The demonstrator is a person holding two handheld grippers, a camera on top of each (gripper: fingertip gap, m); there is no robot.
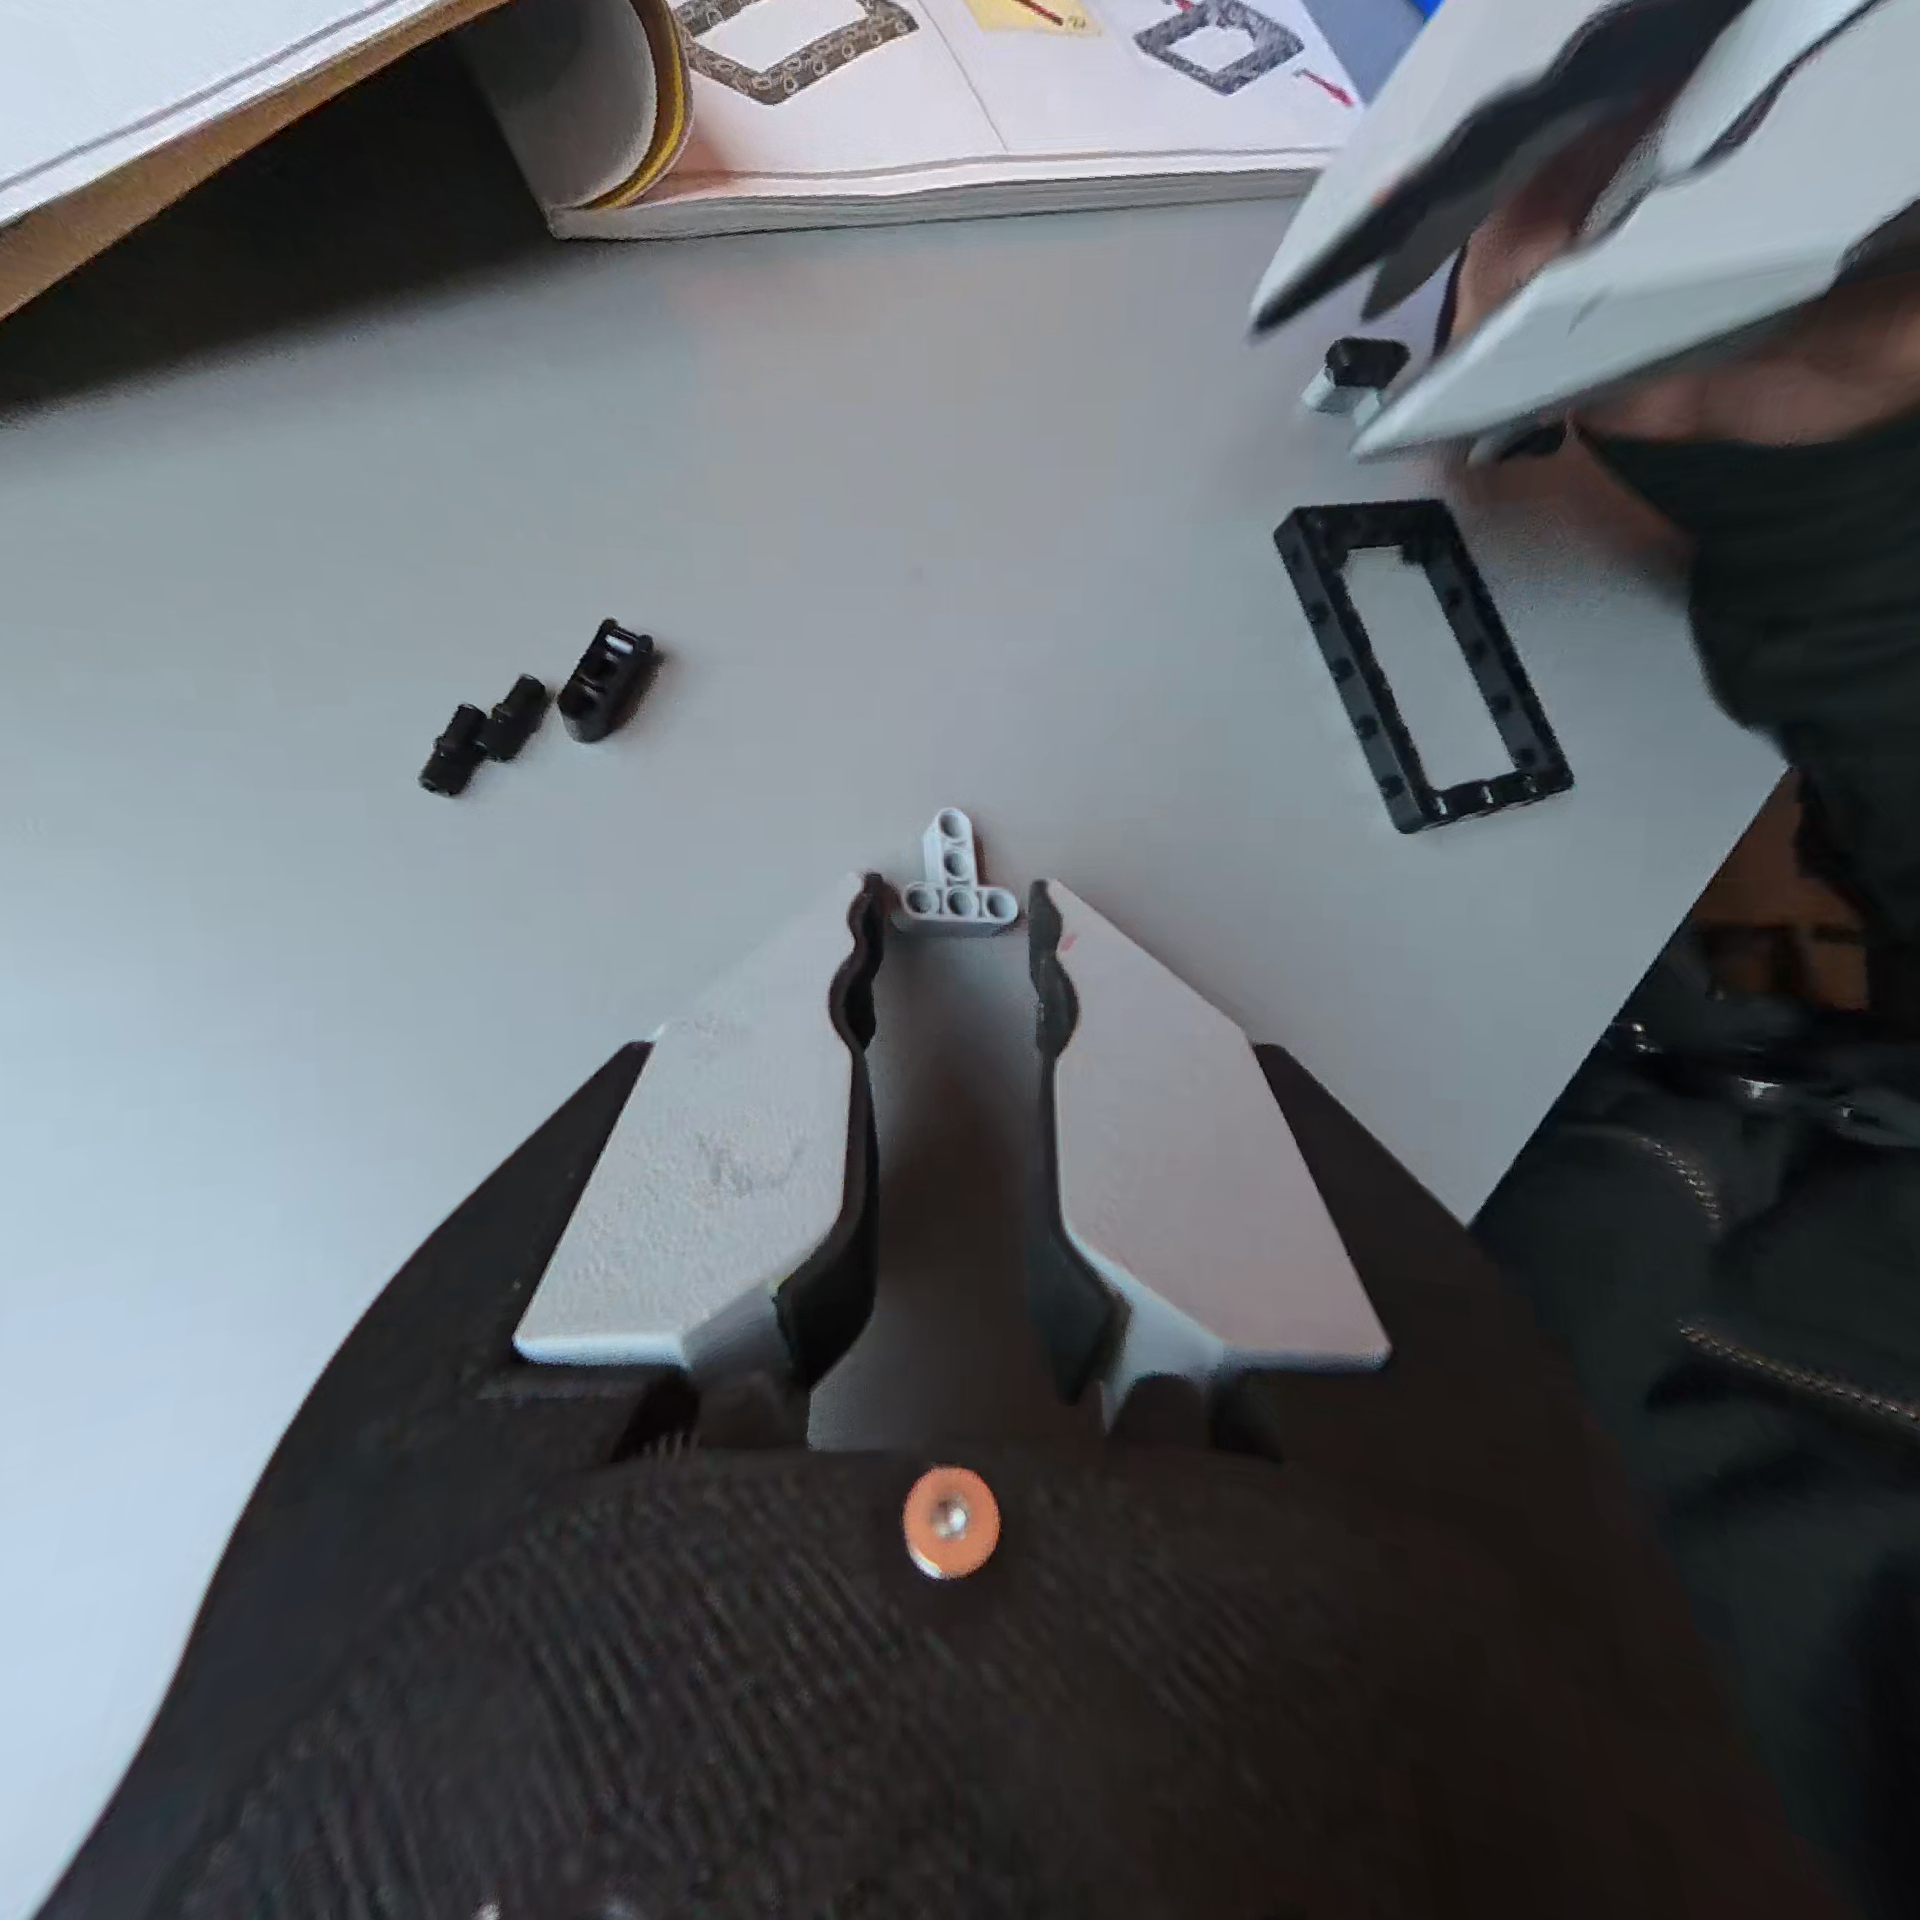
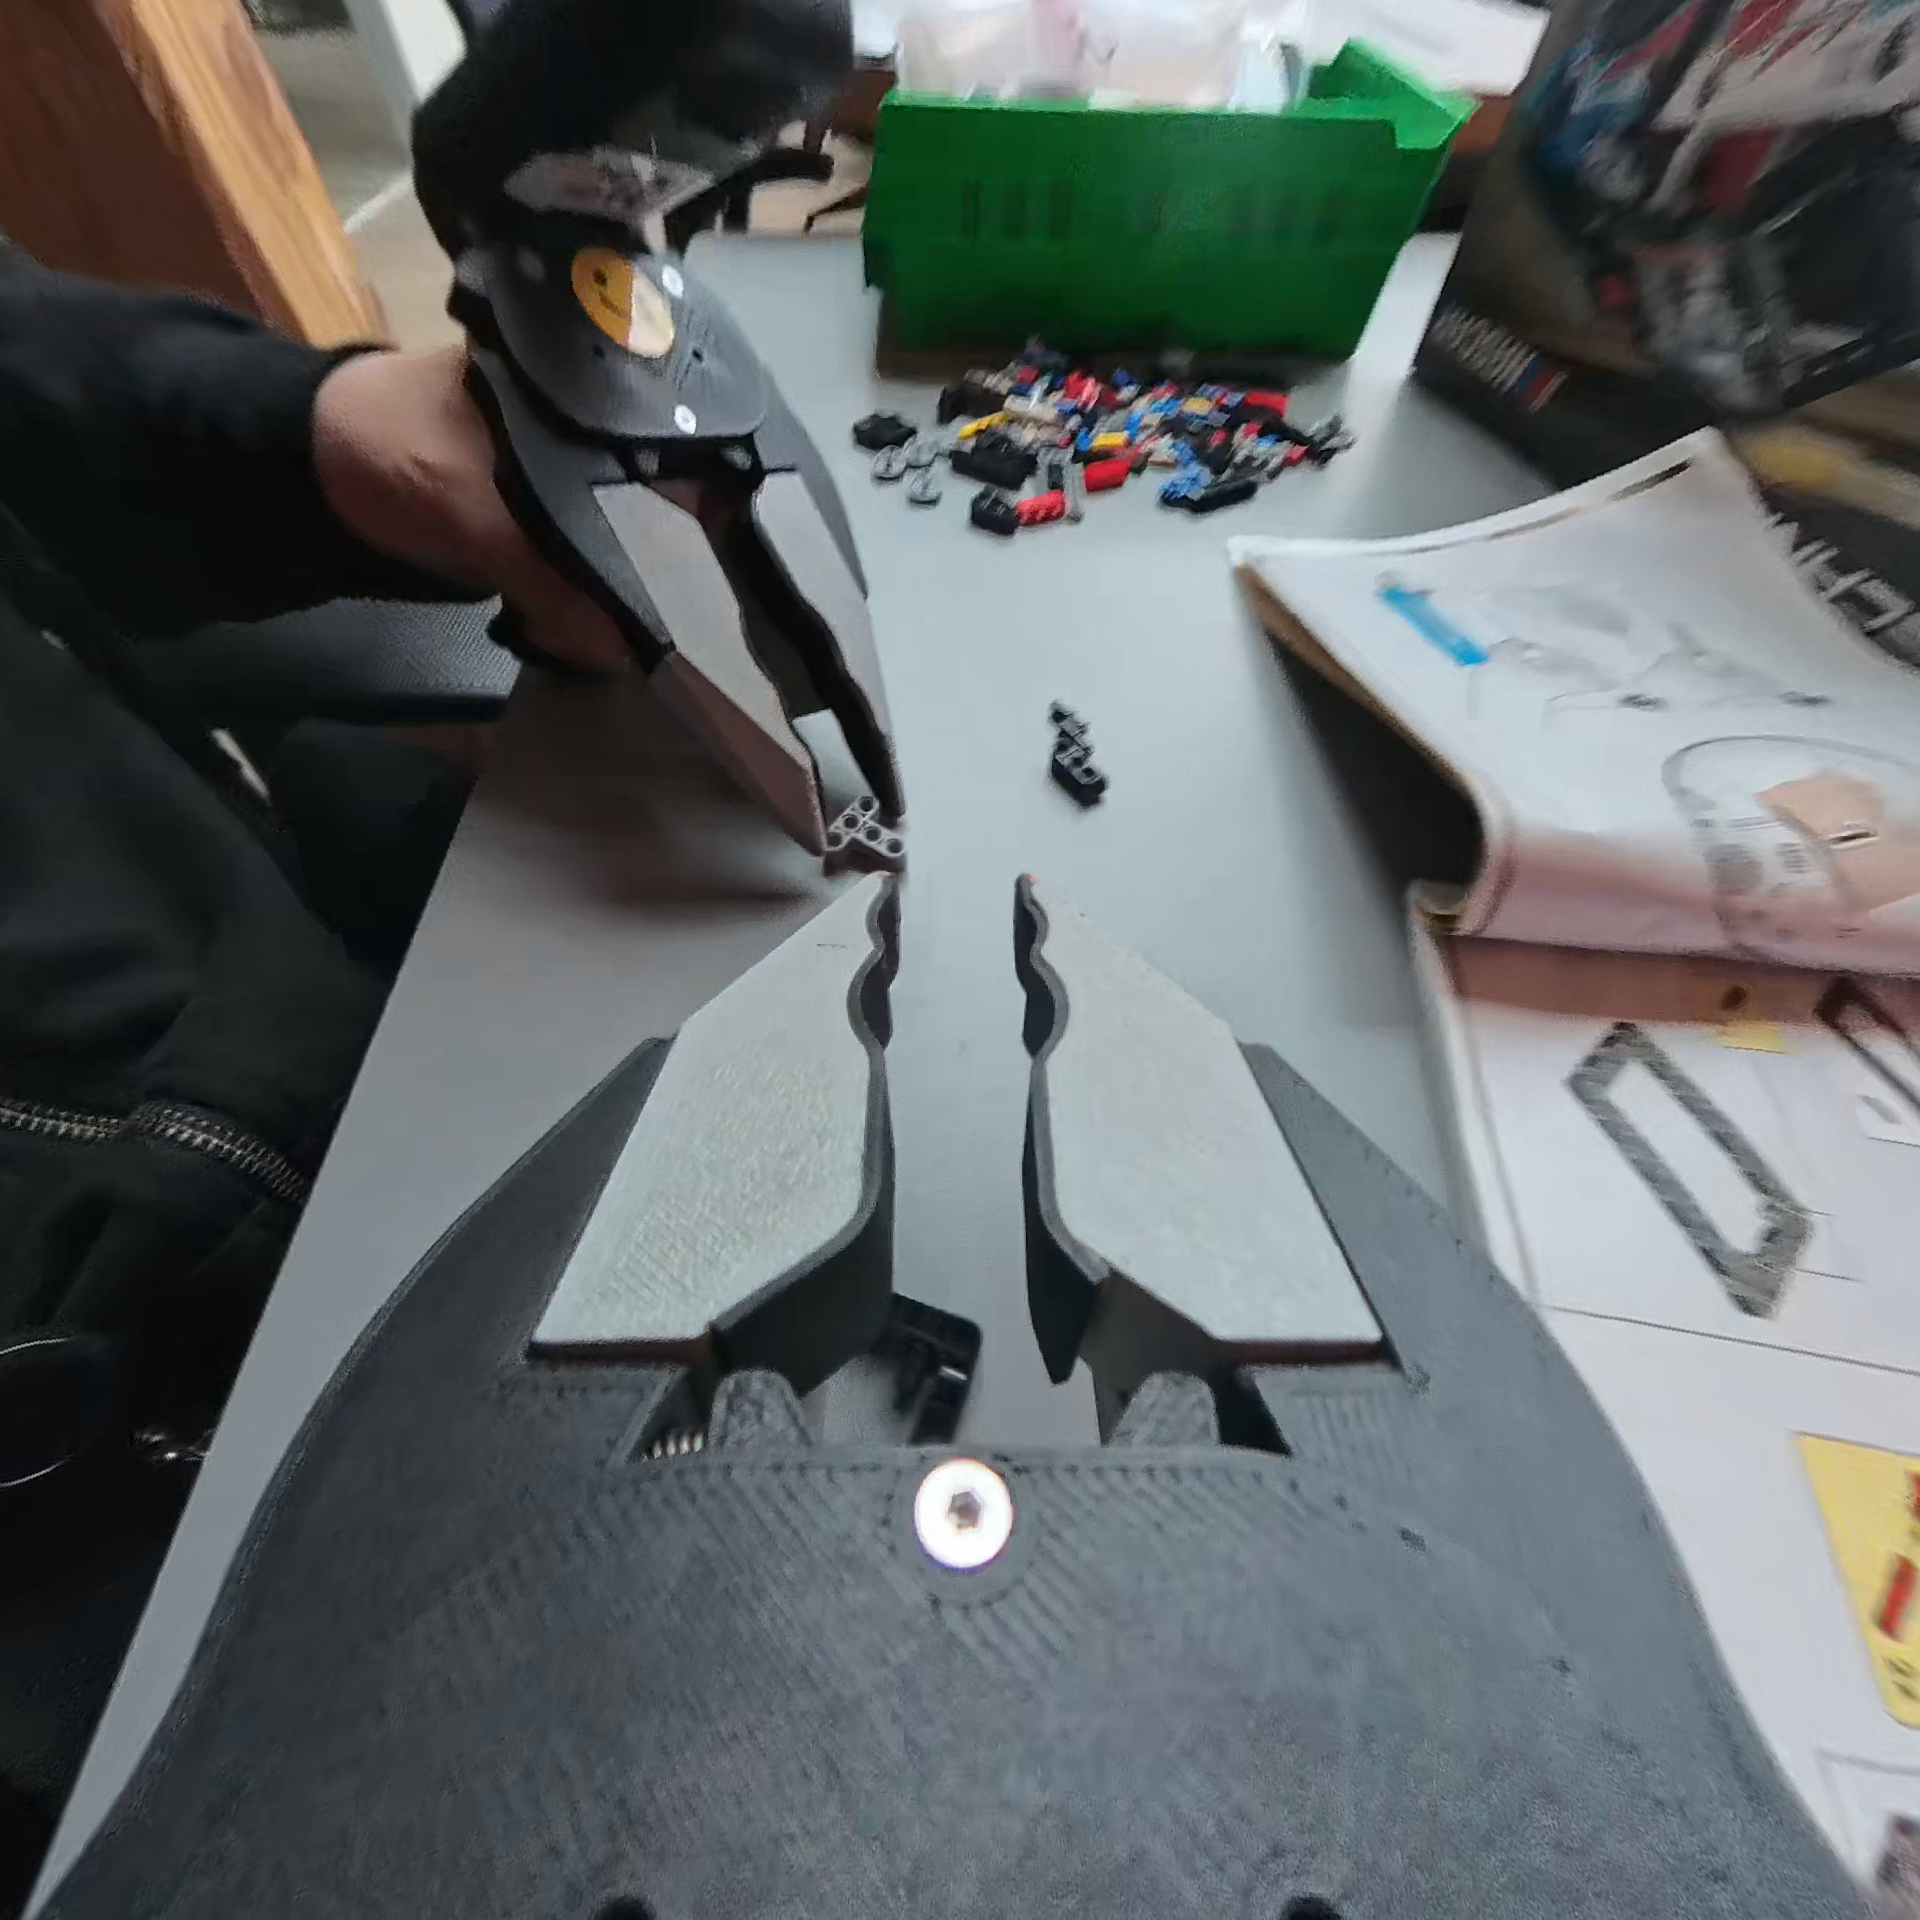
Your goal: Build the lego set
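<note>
A light grey T-shaped lego beam (image 1: 954, 885) lies flat on the grey table (image 1: 312, 1039). My left gripper (image 1: 956, 896) is open, its fingertips close on either side of the beam's crossbar at table level. The right wrist view shows the same: the left gripper (image 2: 868, 821) with the beam (image 2: 864, 828) at its tips. My right gripper (image 2: 956, 894) is open and empty, just short of the beam. In the left wrist view it (image 1: 1382, 353) hangs blurred at the upper right. A black rectangular frame (image 1: 1423, 665) lies to the right.
Two black pins (image 1: 483, 732) and a black connector (image 1: 608, 681) lie to the left. A small black-and-grey part (image 1: 1351, 376) lies under the right gripper. An open instruction booklet (image 2: 1662, 727), a pile of loose bricks (image 2: 1101, 436) and a green bin (image 2: 1143, 208) stand beyond. One gripper's finger ends stand about 9 cm off the other's. My left gripper's tips are some 6 cm from the black connector (image 1: 608, 681). The right camera catches it too, in the right wrist view (image 2: 1068, 764).
</note>
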